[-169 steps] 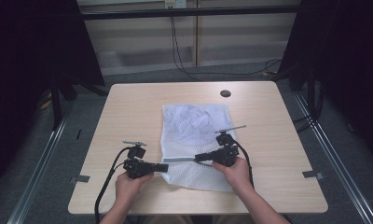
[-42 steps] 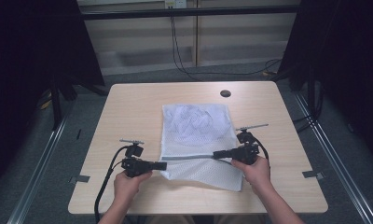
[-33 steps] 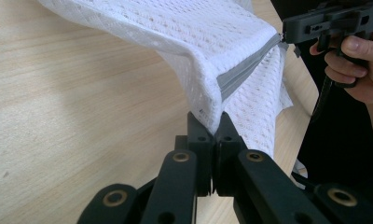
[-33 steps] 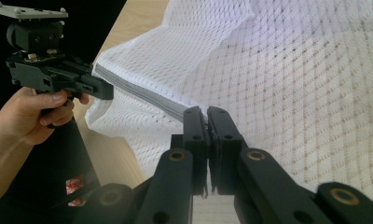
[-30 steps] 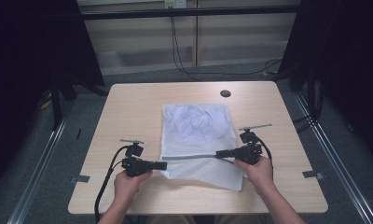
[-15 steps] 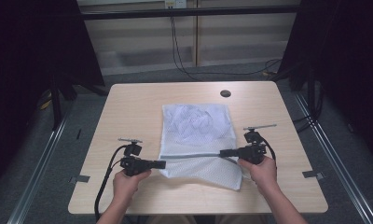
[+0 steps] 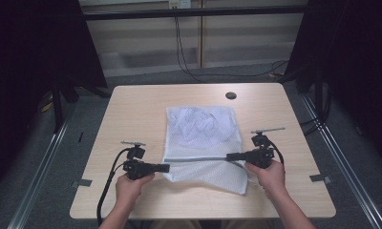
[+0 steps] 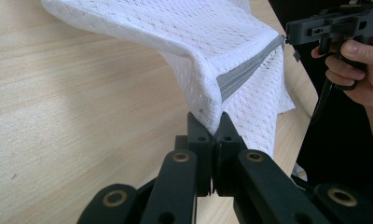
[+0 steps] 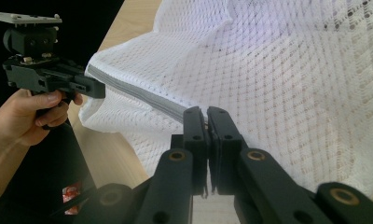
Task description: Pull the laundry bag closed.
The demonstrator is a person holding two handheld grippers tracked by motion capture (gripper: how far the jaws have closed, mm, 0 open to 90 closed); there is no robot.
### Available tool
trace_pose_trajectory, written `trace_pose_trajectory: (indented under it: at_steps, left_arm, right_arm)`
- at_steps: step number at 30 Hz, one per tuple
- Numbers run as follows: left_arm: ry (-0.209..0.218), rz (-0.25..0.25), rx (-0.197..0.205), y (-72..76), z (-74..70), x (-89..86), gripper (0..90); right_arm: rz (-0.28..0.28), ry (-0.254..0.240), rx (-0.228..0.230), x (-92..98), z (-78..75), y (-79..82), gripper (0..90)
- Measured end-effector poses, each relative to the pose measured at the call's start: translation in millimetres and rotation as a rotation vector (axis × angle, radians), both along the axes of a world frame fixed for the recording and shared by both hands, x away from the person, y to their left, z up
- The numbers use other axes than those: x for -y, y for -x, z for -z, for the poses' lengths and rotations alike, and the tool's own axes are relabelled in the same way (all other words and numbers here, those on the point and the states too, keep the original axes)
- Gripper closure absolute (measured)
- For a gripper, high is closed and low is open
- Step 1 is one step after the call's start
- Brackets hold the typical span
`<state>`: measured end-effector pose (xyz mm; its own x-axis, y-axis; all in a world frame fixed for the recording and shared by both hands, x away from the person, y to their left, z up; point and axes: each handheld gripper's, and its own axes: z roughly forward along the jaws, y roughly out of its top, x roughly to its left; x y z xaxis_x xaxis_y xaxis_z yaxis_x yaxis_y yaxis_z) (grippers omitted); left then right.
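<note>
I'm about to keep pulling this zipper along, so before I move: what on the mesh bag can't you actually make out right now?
- Zipper pull: right gripper view, hidden between the right claw and its shut jaws.
- Contents of the mesh bag: high view, a crumpled shape under the mesh, too small to identify.
- Zipper end: left gripper view, buried in fabric pinched by the left claw.
- Bag's near edge: left gripper view, cut off behind the jaws.

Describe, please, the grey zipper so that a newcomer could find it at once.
On the wooden table lies a white mesh laundry bag. Across its near part, stretched between the left tool and the right tool, runs the zipper: a thin grey band, the bag's only non-white strip.
</note>
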<state>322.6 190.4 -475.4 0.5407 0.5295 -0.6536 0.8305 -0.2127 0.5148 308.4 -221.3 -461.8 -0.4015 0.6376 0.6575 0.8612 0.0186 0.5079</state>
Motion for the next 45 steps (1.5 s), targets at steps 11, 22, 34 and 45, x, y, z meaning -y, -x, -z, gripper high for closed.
trace_pose_trajectory:
  at_steps: [11, 22, 34, 45]
  left_arm:
    - [-0.001, 0.001, 0.003, 0.8, -1.4, -1.0, 88.6]
    - [0.0, -0.011, -0.001, 1.0, -1.1, -0.7, 88.6]
    - [-0.003, -0.012, 0.009, -0.1, -2.3, -4.6, 88.6]
    - [-0.003, -0.013, 0.006, -0.7, -1.6, -4.3, 88.6]
  right_arm:
    - [0.009, 0.005, 0.002, 3.0, -0.2, 0.4, 86.8]
    - [0.016, 0.007, 0.005, 4.3, -0.9, 0.8, 86.8]
    - [0.036, 0.006, 0.009, 11.7, -1.0, 1.4, 86.8]
    - [0.042, 0.002, 0.006, 15.6, -1.2, 1.1, 86.8]
